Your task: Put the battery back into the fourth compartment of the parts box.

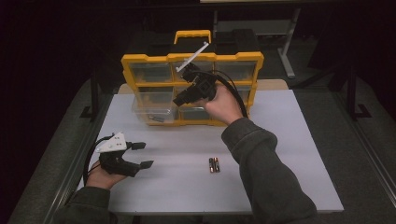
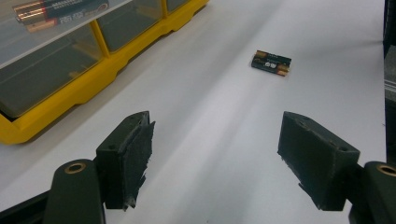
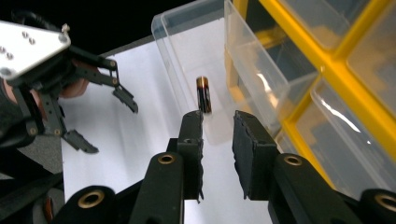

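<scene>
A yellow organizer with clear drawers stands at the back of the white table. Its lower-left drawer is pulled out. In the right gripper view a single battery lies inside that drawer. My right gripper hangs over the drawer, and its jaws are a little apart with nothing between them. Two batteries lie side by side on the table in front. My left gripper rests at the table's left with its jaws wide open, and those batteries lie beyond them.
The organizer's front runs along the left of the left gripper view, with batteries in one clear drawer. Bare white table stretches to the right. A dark floor and a table leg surround it.
</scene>
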Demonstrator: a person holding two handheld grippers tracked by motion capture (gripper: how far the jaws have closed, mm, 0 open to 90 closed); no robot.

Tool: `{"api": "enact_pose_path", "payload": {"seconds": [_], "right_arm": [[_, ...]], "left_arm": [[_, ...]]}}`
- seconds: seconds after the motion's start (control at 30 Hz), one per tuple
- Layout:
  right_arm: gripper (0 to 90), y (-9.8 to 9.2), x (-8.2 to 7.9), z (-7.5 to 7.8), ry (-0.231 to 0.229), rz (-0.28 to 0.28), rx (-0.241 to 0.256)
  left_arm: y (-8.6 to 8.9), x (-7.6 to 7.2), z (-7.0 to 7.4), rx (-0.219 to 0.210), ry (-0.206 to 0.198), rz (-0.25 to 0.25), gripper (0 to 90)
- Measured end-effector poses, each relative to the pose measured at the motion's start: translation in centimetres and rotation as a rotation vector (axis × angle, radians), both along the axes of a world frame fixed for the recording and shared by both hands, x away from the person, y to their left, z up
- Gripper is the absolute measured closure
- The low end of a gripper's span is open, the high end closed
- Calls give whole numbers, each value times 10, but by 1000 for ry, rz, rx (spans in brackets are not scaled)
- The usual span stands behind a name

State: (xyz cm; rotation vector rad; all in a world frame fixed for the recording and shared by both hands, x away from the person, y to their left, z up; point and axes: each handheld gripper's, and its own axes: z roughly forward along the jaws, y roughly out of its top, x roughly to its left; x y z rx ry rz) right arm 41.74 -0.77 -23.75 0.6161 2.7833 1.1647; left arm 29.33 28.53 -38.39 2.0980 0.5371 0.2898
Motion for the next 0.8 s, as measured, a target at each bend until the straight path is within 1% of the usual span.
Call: {"api": "enact_pose_path", "payload": {"seconds": [0.07, 0.13, 0.2, 0.37, 0.53, 0.67, 0.7, 0.8], "right_arm": [[714, -5, -3, -3, 0, -1, 3], [712, -10, -6, -6, 8, -9, 0], [710, -16, -8, -10, 9, -13, 6], [706, -29, -16, -17, 15, -22, 10], [704, -43, -24, -25, 28, -39, 26], [700, -53, -30, -34, 39, -53, 22], [699, -55, -31, -37, 35, -54, 19], [690, -60, -35, -47, 55, -65, 22]], "left_arm": [[-1, 0, 0, -6, 3, 2, 255], [0, 0, 0, 7, -3, -3, 255], [0, 0, 0, 10, -2, -2, 253], [0, 0, 0, 3, 0, 3, 253], [0, 0, 0, 8, 1, 3, 253], [-1, 1, 0, 8, -3, 0, 253], [-1, 1, 0, 8, -4, 0, 253], [-1, 1, 0, 8, -4, 1, 253]]}}
